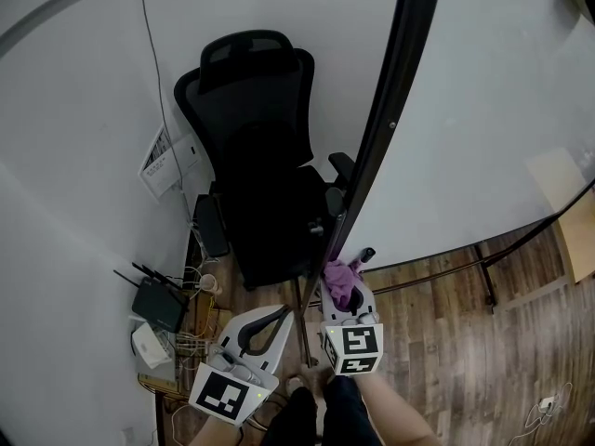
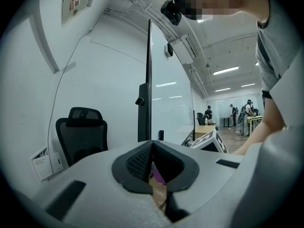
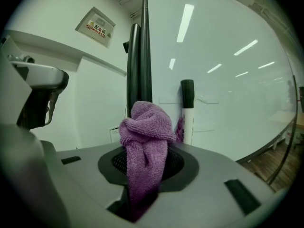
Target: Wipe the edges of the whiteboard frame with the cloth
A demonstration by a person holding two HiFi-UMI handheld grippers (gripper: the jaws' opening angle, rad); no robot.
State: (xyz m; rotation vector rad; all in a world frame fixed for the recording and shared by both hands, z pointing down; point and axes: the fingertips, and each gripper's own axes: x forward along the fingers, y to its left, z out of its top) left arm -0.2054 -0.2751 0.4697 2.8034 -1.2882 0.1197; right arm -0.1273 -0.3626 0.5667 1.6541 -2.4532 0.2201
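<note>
Purple terry cloth [image 3: 145, 127], soft, light and floppy, is pinched mid-bunch by the right tool [image 3: 142, 163] at six o'clock, near the whiteboard frame [image 1: 390, 119]. Left tool [image 2: 151, 146] is pressed together, empty.

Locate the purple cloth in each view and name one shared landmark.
Head view: purple cloth, lower centre, in the right claw.
Left gripper view: a purple sliver behind the shut left claw, bottom centre.
Right gripper view: centre, clamped.
Shared landmark: black whiteboard frame.
</note>
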